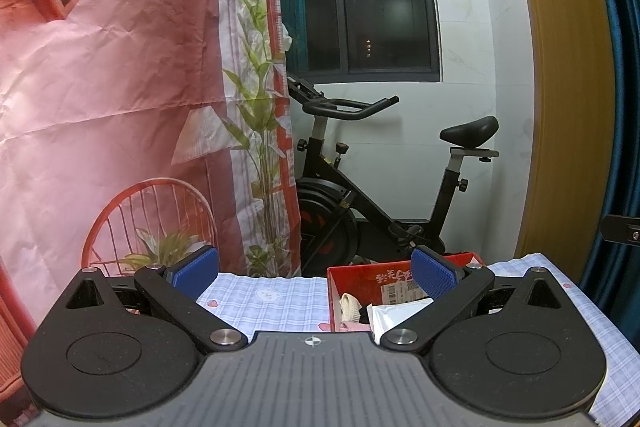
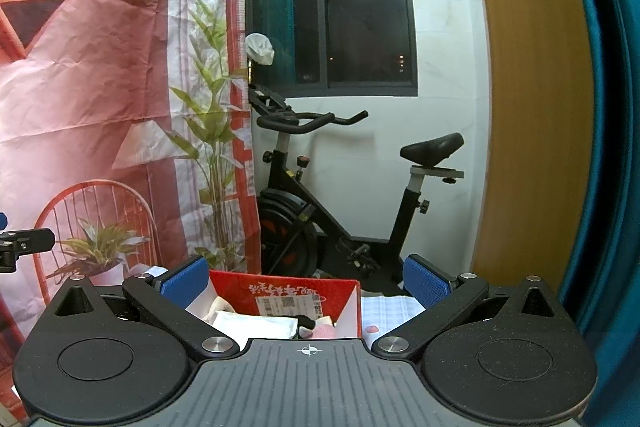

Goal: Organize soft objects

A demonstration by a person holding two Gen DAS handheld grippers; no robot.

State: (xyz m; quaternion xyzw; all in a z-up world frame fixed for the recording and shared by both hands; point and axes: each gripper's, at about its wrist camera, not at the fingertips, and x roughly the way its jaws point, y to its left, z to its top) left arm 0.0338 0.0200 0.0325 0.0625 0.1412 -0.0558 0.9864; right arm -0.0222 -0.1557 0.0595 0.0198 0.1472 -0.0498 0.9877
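Both your left gripper and right gripper are spread wide and hold nothing. The red box sits toward the table's far edge, already holding soft items (socks, perhaps, and a white packet). Lower squarely over the box; pinch one piece by its middle.

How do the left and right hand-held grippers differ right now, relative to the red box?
The left hand-held gripper sits left of the red box, so the box falls under its right finger. The right hand-held gripper faces the box almost centrally, framing it between both fingers. In the right wrist view the box's right wall shows; in the left wrist view, its left wall. Shared: both are wide open, empty, above the checked tablecloth, touching nothing.
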